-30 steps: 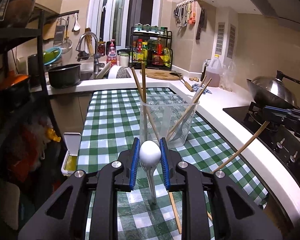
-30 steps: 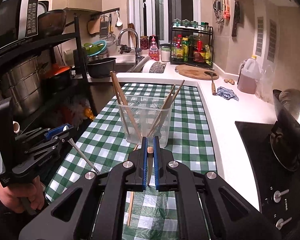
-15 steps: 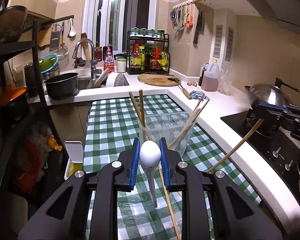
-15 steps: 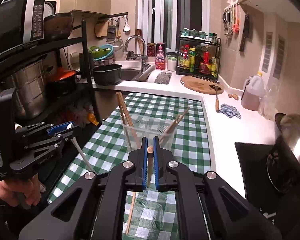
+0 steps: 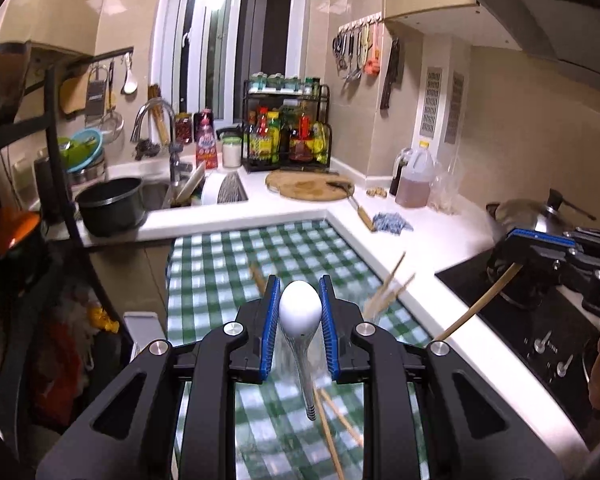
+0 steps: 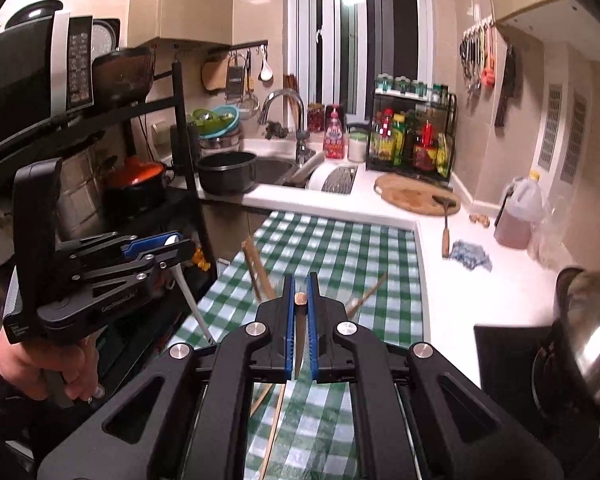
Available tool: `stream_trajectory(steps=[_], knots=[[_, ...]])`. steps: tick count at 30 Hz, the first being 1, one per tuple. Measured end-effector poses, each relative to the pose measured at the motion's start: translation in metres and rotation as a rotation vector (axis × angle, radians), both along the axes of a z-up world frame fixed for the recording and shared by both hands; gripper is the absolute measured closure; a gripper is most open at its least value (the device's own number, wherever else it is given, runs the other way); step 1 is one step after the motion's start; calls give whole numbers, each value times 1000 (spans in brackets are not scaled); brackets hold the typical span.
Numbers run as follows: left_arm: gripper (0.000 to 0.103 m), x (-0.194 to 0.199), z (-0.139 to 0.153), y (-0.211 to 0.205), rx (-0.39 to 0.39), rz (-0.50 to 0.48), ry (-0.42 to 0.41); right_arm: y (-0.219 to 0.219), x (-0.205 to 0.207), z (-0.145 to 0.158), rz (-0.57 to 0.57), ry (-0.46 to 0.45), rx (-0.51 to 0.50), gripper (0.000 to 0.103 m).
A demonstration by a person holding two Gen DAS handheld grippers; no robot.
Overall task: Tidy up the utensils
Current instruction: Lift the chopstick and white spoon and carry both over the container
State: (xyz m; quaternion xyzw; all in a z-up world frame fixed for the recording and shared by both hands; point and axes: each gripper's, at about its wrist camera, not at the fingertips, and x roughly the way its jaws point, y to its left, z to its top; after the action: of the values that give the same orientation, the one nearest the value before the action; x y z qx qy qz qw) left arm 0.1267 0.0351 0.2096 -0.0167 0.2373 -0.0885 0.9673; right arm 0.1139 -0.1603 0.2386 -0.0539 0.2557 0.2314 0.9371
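Note:
My left gripper (image 5: 300, 308) is shut on a white spoon (image 5: 300, 312), its bowl up between the blue pads and its handle hanging down. My right gripper (image 6: 300, 304) is shut on a wooden chopstick (image 6: 299, 332) that hangs down below the pads. Both are held above the green checked tablecloth (image 5: 228, 268). A clear plastic cup sits below and behind the fingers, mostly hidden; only chopsticks (image 5: 388, 288) leaning in it poke out. More chopsticks (image 5: 332, 432) lie on the cloth. In the right wrist view the left gripper (image 6: 168, 246) is at the left, the spoon handle (image 6: 192, 304) dangling from it.
A white counter (image 5: 432, 240) wraps the table, with a cutting board (image 5: 308, 186), an oil jug (image 5: 414, 180) and a blue rag (image 5: 392, 222). A stove with a wok (image 5: 528, 212) is at the right. Sink, black pot (image 5: 112, 206) and a dark shelf rack (image 6: 100, 160) are at the left.
Both grippers have risen with the spoon and the chopstick still held. The clear cup has dropped behind the fingers in both views.

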Motion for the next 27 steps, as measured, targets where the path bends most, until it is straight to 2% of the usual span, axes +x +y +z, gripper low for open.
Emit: stream_trajectory(steps=[6, 11, 18, 27], knots=[[83, 33, 31, -9, -7, -5, -53, -3, 23, 36, -20, -54, 39, 97], [83, 60, 30, -16, -5, -8, -60, -4, 50, 47, -52, -76, 55, 97], [83, 92, -7, -22, 21, -6, 2, 4, 81, 16, -69, -61, 26, 97], [83, 102, -54, -25, 71, -10, 74, 3, 112, -35, -88, -13, 29, 97]])
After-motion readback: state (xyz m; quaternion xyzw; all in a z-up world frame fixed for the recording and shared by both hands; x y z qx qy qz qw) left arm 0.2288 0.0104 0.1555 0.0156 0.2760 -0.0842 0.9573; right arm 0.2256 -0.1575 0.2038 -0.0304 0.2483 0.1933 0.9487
